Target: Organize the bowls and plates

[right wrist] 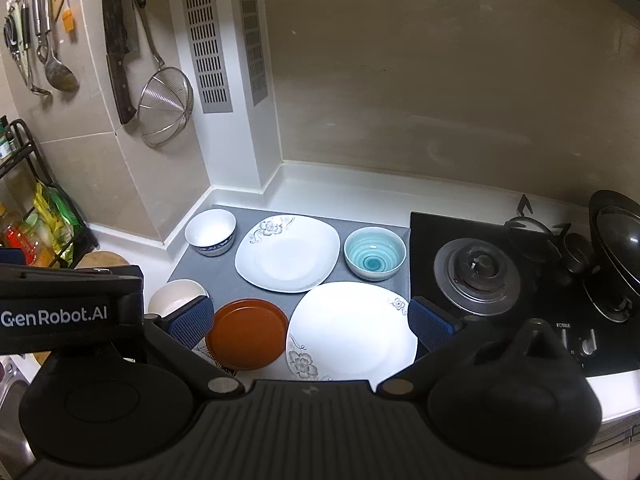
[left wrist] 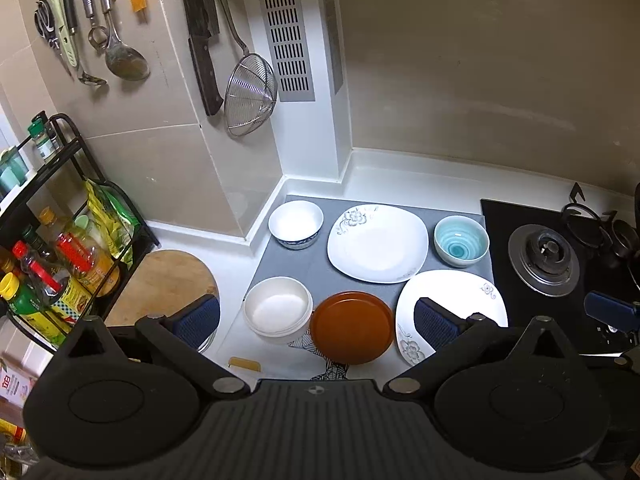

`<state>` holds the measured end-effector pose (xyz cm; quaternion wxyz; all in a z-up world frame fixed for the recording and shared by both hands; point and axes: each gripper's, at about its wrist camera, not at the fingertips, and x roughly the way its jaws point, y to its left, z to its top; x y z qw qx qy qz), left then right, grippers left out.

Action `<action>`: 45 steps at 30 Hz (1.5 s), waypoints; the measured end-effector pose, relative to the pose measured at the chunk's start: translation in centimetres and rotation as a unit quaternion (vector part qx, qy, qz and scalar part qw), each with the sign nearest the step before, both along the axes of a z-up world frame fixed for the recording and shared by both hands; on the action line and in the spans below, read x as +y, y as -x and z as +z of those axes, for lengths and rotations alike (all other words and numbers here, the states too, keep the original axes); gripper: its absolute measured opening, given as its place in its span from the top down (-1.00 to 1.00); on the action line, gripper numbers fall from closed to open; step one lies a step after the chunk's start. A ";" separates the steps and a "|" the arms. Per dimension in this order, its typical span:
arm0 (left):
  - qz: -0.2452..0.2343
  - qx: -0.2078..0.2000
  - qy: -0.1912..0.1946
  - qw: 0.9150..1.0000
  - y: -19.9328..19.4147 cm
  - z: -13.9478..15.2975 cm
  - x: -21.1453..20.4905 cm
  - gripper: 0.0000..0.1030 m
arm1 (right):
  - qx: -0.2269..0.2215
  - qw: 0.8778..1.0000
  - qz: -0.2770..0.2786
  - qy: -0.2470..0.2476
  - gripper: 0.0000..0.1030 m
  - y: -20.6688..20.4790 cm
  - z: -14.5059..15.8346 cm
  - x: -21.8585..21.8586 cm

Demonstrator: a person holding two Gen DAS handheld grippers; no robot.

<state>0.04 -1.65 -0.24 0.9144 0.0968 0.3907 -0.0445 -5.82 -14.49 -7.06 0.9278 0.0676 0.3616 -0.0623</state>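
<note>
the left tool (left wrist: 318,318) is hovering above the grey mat (left wrist: 320,272) with its jaws spread wide and nothing between them; the right tool (right wrist: 310,322) is hanging over the same mat, likewise spread and gripping nothing; six dishes are sitting on the surface, all apart or just beside one another; at the back a white bowl with a blue base (left wrist: 295,223) is standing near the wall corner, a floral square plate (left wrist: 377,242) is lying just beside it, and a teal spiral bowl (left wrist: 461,241) is sitting next to the black gas hob (left wrist: 544,258); in front, a cream bowl (left wrist: 278,309) is resting at the mat's left edge, a brown round plate (left wrist: 352,327) is lying just beside it, and a second floral plate (right wrist: 352,330) is lying to the right, its rim just beside the back plate; a wire strainer (left wrist: 251,94) and a cleaver (left wrist: 202,36) are hanging on the tiled wall; bottles are standing in a black rack (left wrist: 100,184) at the left.
</note>
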 end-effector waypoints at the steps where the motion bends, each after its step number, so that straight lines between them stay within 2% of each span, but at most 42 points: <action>1: 0.003 0.003 0.001 1.000 0.1 0.0 0.0 -0.99 | 0.002 1.000 0.002 -0.001 -1.00 0.0 0.0 -0.1; 26: 0.013 0.009 0.002 1.000 3.3 -0.4 -0.6 -0.99 | 0.003 1.000 0.011 0.002 -1.00 3.0 -0.4 -0.3; 45: 0.017 0.021 0.000 1.000 3.2 -1.5 -0.1 -0.99 | 0.016 1.000 0.014 -0.001 -1.00 3.1 -1.6 -0.4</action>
